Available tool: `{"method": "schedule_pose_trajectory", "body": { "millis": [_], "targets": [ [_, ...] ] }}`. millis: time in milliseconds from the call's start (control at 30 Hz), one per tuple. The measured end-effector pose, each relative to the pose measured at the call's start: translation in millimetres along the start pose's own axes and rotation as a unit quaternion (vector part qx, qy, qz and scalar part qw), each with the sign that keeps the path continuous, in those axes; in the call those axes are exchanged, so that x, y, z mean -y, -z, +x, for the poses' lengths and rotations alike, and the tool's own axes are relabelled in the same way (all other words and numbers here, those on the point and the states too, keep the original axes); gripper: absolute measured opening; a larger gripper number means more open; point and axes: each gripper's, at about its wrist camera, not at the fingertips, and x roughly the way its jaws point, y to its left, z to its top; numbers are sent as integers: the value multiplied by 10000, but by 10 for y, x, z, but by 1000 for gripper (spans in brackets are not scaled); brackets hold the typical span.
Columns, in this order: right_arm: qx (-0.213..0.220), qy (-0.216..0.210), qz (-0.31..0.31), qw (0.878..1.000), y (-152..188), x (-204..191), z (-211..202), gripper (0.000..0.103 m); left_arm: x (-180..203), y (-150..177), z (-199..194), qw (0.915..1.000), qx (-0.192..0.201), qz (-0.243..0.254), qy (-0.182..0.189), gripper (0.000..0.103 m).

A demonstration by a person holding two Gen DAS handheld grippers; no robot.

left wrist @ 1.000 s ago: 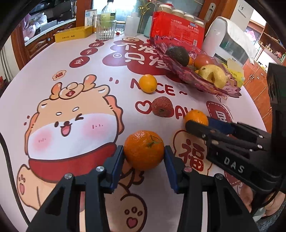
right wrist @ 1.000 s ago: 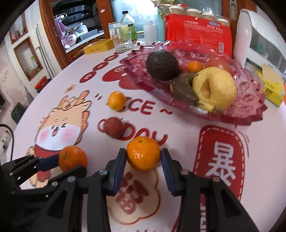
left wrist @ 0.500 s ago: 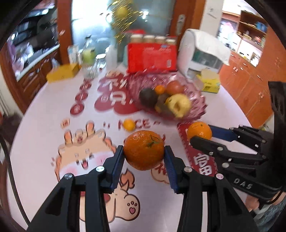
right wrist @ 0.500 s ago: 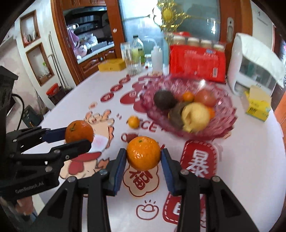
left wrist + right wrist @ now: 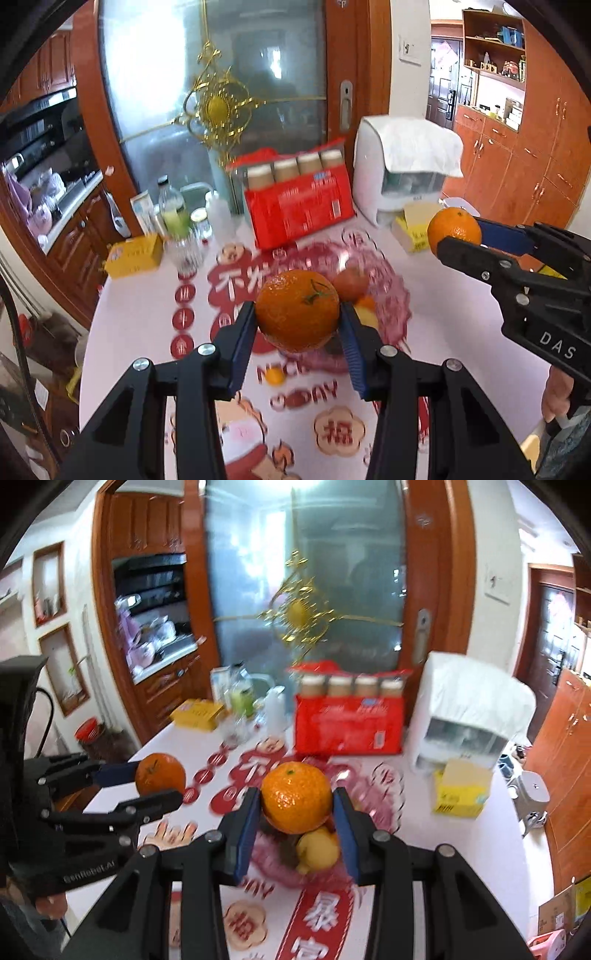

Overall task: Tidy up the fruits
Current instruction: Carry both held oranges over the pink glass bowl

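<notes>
My left gripper (image 5: pixel 298 320) is shut on an orange (image 5: pixel 297 309) and holds it high above the table, in front of the pink glass fruit dish (image 5: pixel 391 295). My right gripper (image 5: pixel 296 805) is shut on a second orange (image 5: pixel 296 796), raised over the same dish (image 5: pixel 384 805), which holds a yellow pear (image 5: pixel 317 849) and other fruit. Each gripper shows in the other's view: the right one (image 5: pixel 458 236) at the right, the left one (image 5: pixel 159 781) at the left. A small orange (image 5: pixel 275 376) lies on the tablecloth near the dish.
At the table's back stand a red drinks pack (image 5: pixel 299 214), a white appliance (image 5: pixel 402 184), a yellow box (image 5: pixel 135 254), bottles and a glass (image 5: pixel 181 236). A yellow tissue pack (image 5: pixel 461 794) lies at the right. A glass door (image 5: pixel 221 92) is behind.
Both grippers have risen well above the table with their oranges and moved toward the fruit dish; the views now tilt up to the door.
</notes>
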Motion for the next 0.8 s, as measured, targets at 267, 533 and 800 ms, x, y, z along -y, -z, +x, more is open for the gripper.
{"method": "schedule_pose_trajectory", "body": {
  "millis": [267, 533, 800],
  "targets": [
    [-490, 327, 492, 9970, -66, 521, 852, 40, 27, -256, 942, 9983, -474, -277, 171, 43],
    [-1420, 304, 684, 9870, 500, 768, 1749, 40, 117, 25, 1843, 9919, -1238, -280, -34, 43],
    [-1936, 371, 658, 9782, 817, 814, 2110, 40, 127, 227, 2273, 9859, -1642, -306, -138, 43]
  ]
}}
